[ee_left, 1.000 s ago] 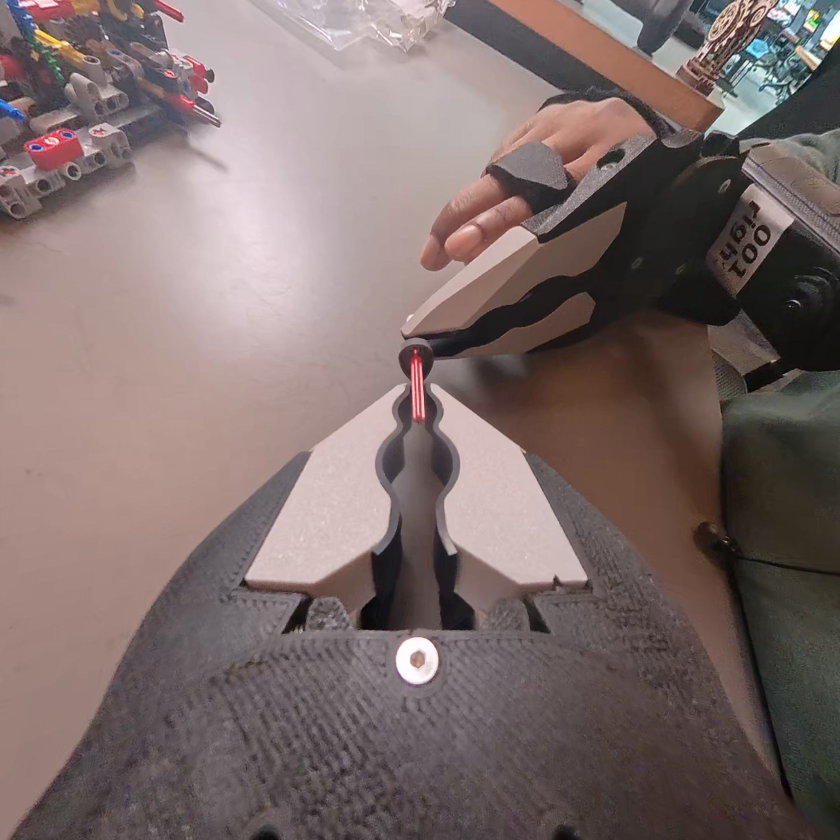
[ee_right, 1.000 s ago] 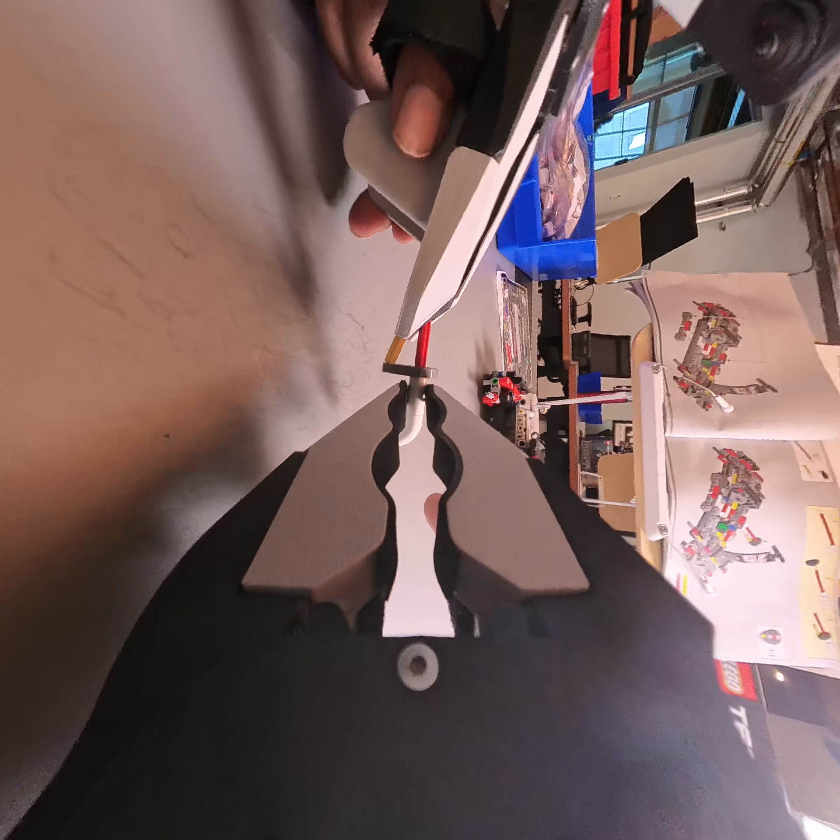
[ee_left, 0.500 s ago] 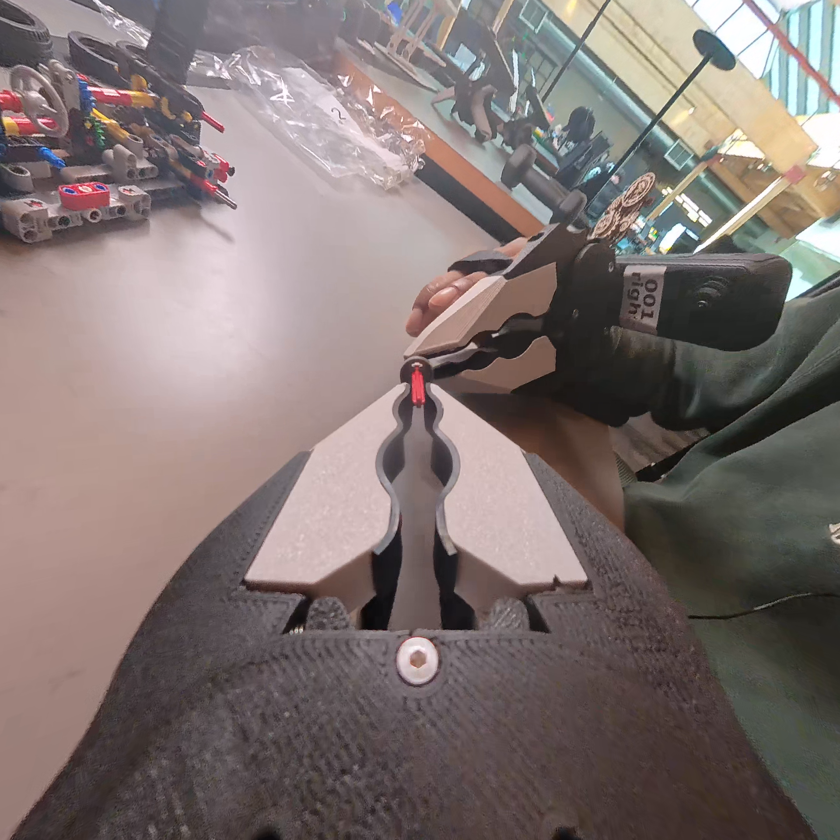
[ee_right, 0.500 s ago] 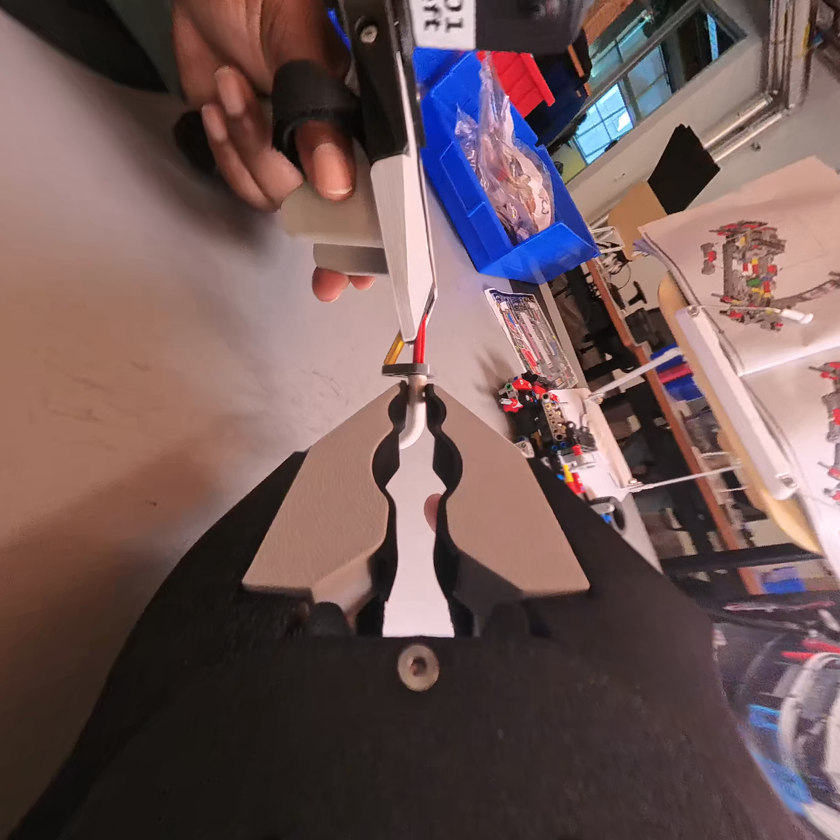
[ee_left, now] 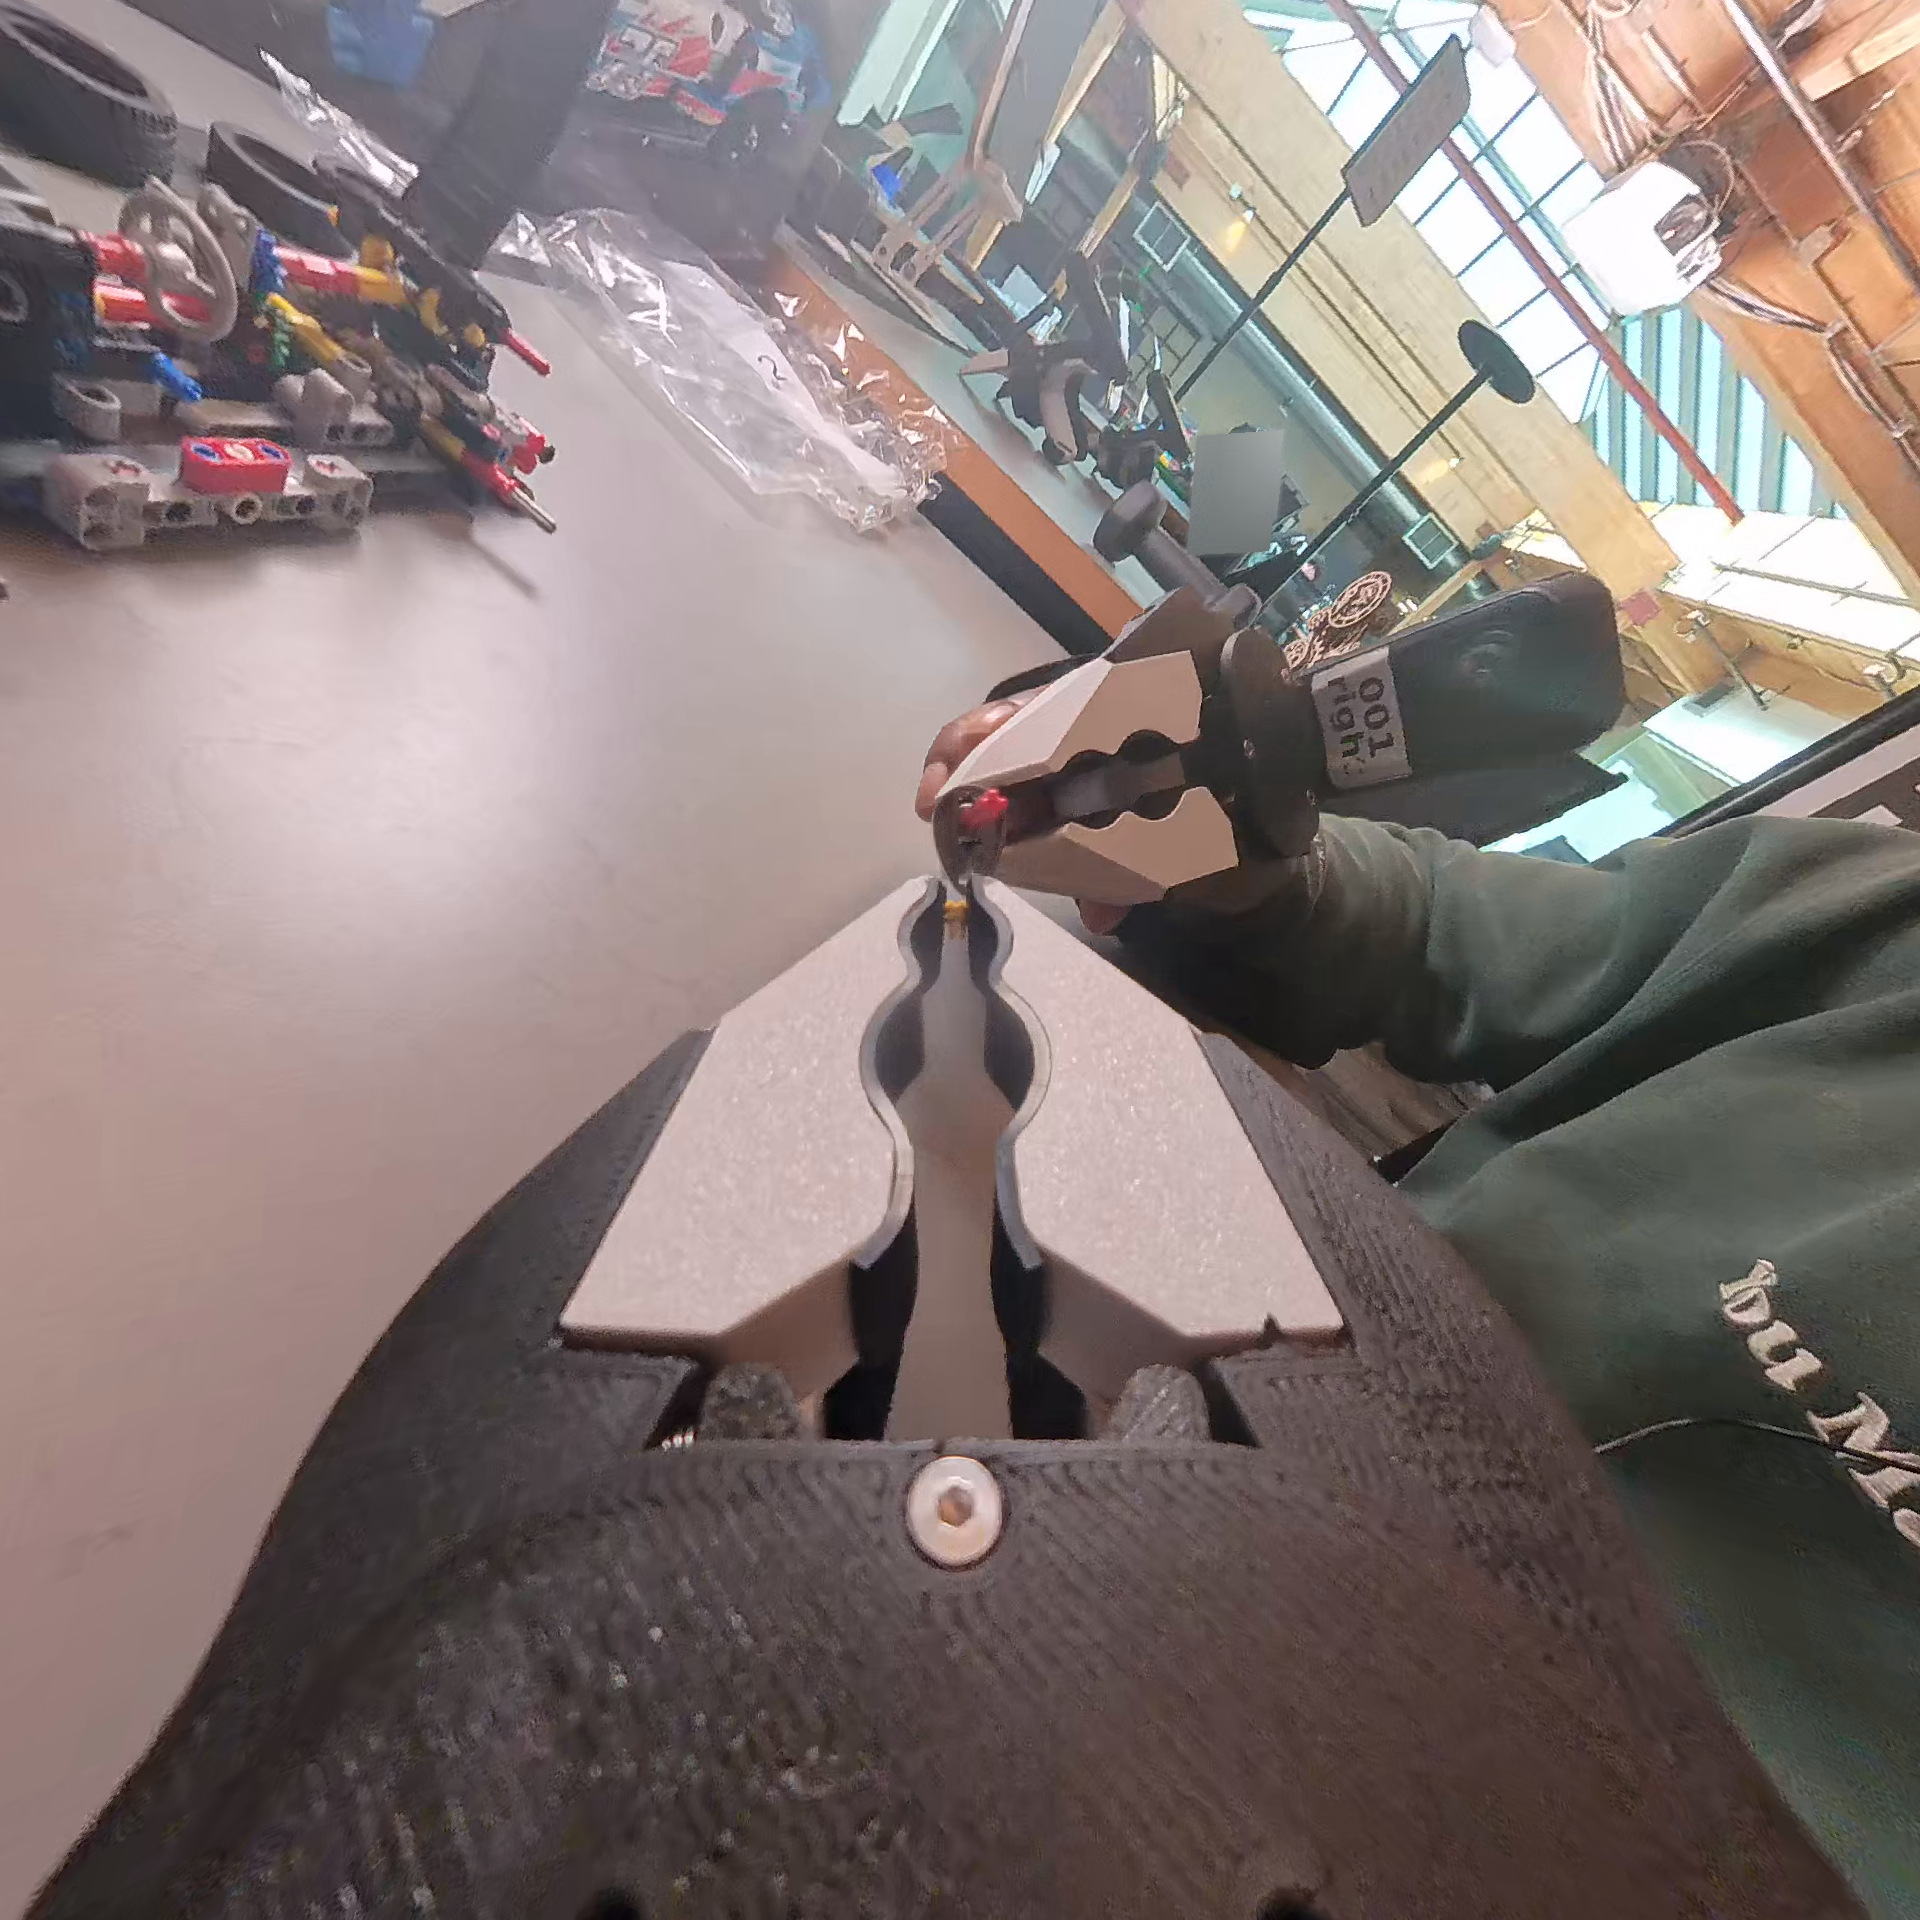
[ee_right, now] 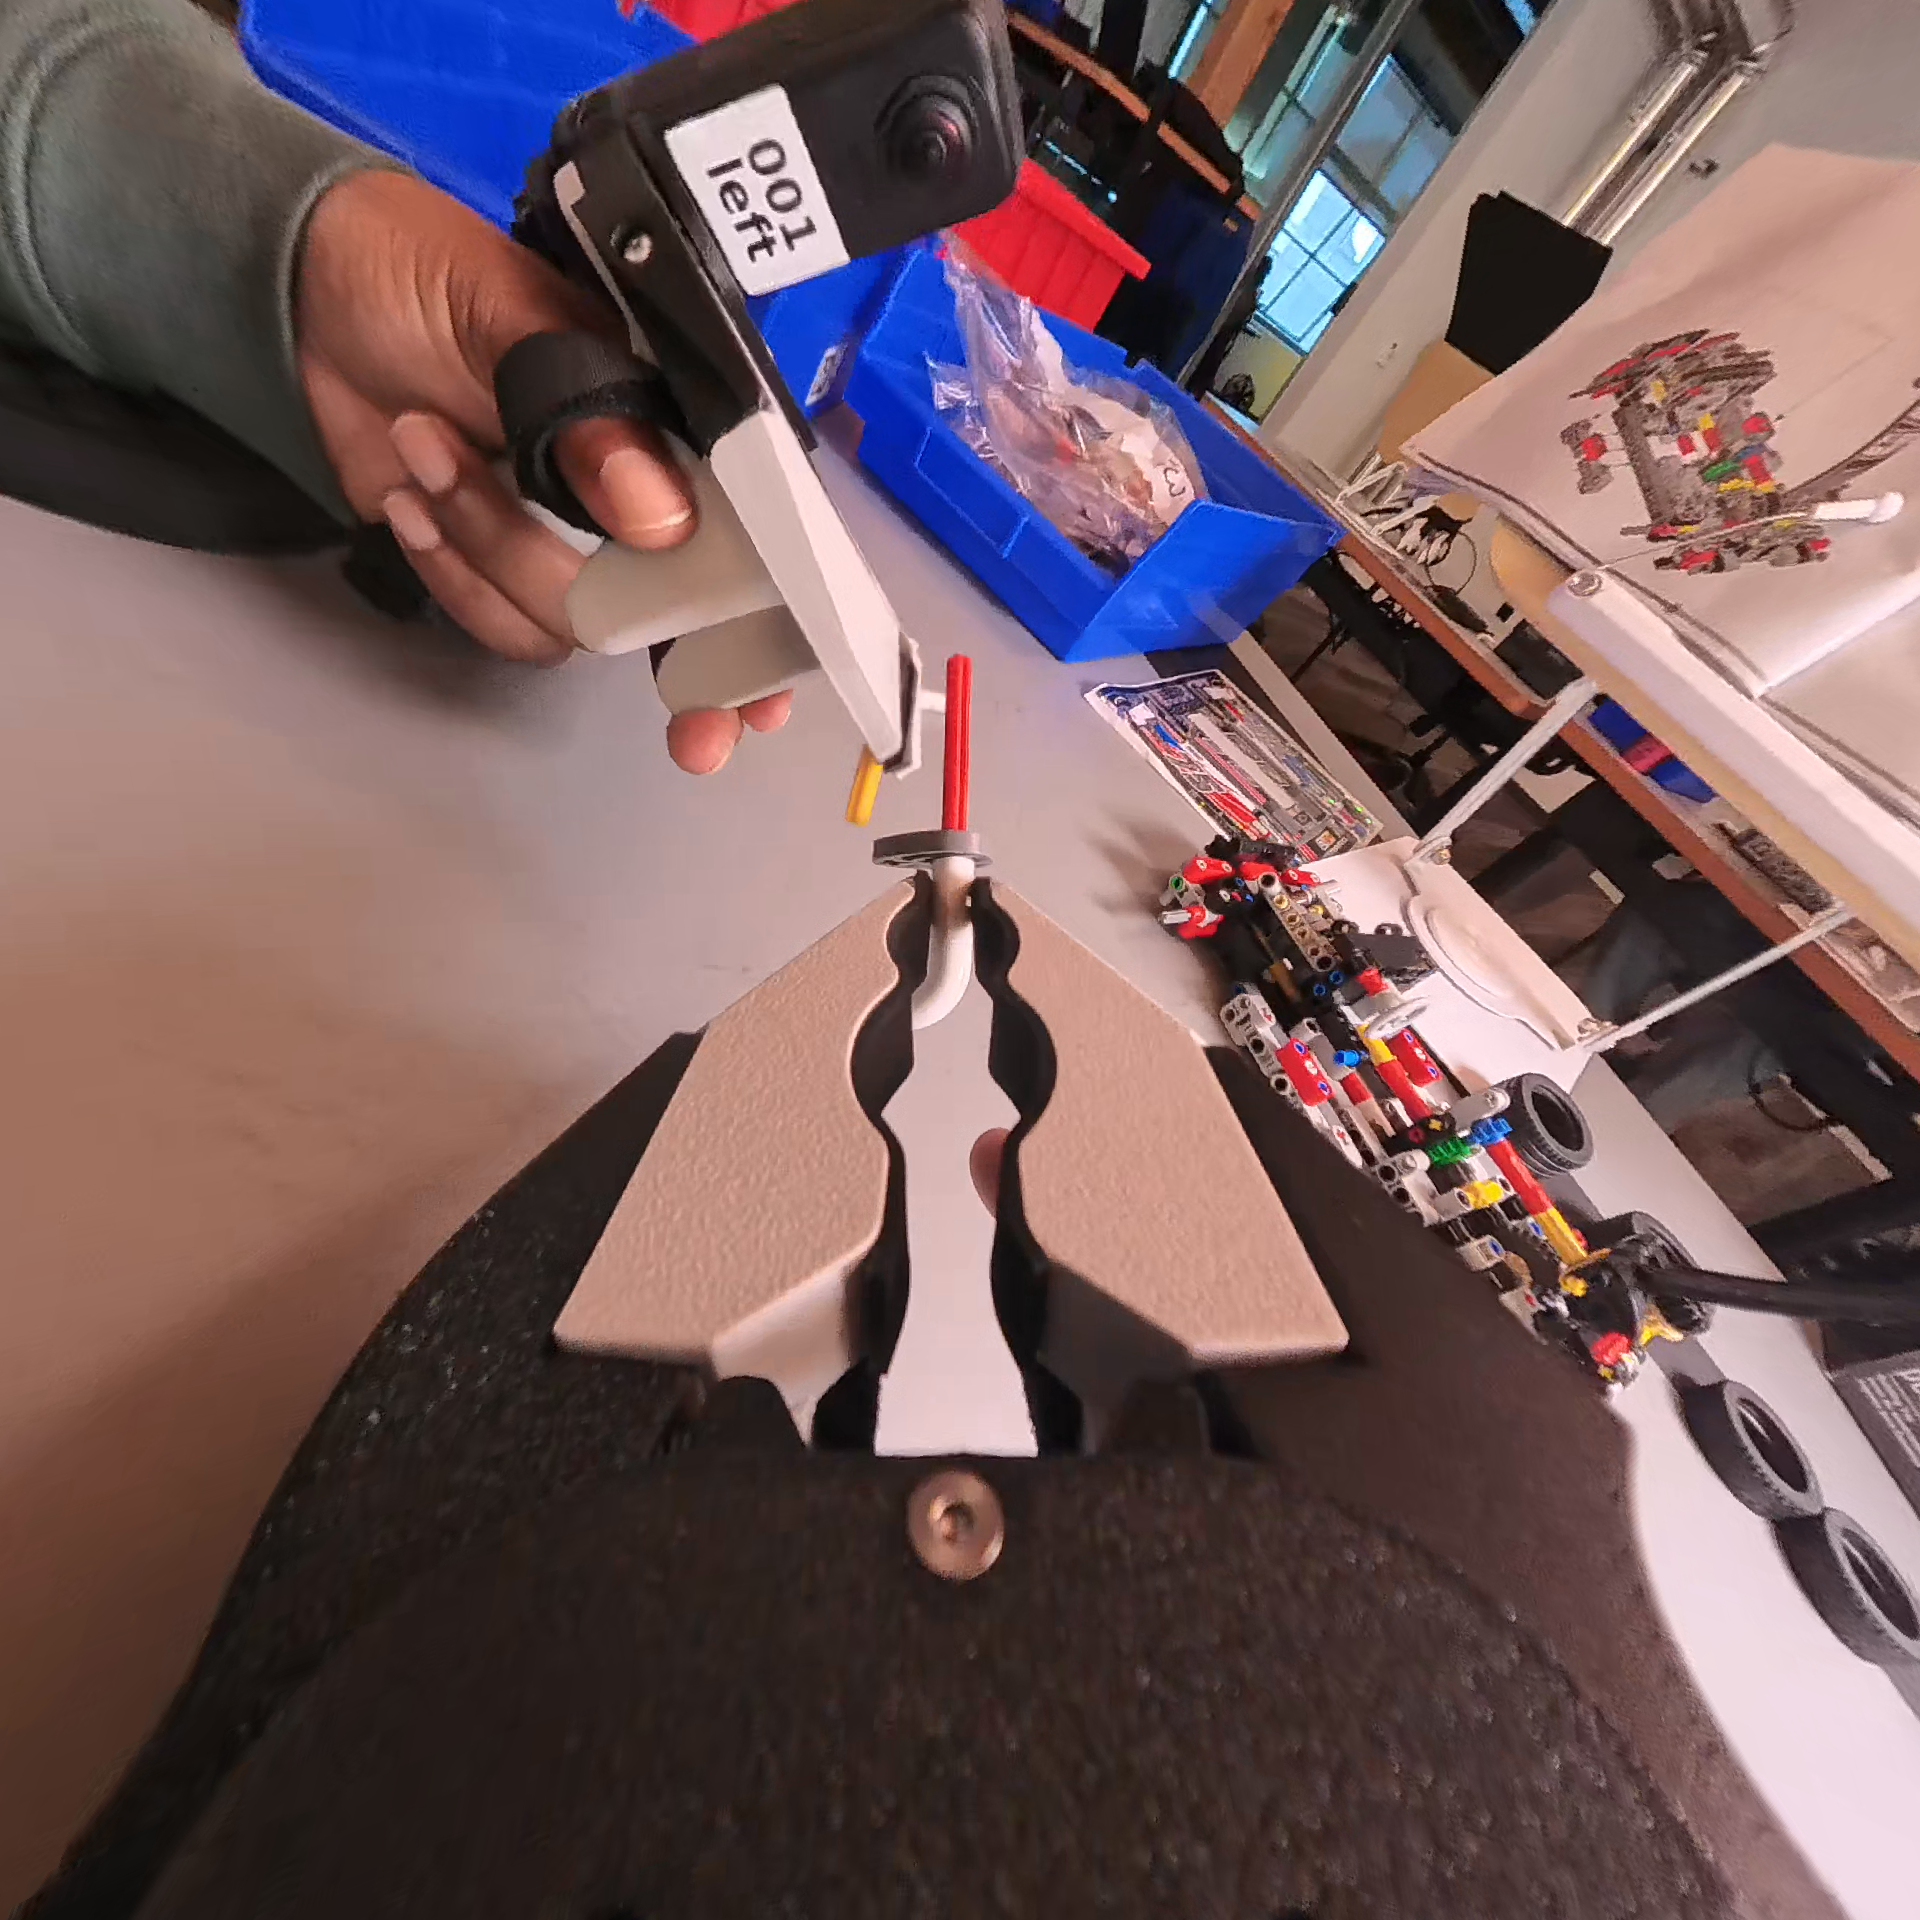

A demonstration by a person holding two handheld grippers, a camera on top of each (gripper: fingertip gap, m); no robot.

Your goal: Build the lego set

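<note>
The right tool (ee_right: pixel 948 883) clenched a white piece (ee_right: pixel 943 977) carrying a grey disc (ee_right: pixel 925 847) and red axle (ee_right: pixel 956 743). Just left of the axle, the left tool (ee_right: pixel 888 753) gripped a yellow pin (ee_right: pixel 862 795), apparently ready for lining up with the disc.

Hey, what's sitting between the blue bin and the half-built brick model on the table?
In the right wrist view, a printed sticker sheet lies flat on the table between the blue bin and the brick model.

In my right claw (ee_right: pixel 943 883) I pinch a curved white piece (ee_right: pixel 943 982) carrying a flat grey connector (ee_right: pixel 928 847), with a red axle (ee_right: pixel 956 743) standing upright from it. Just left of that axle, my left claw (ee_right: pixel 891 753) nips a short yellow axle (ee_right: pixel 862 798), tilted.
</note>
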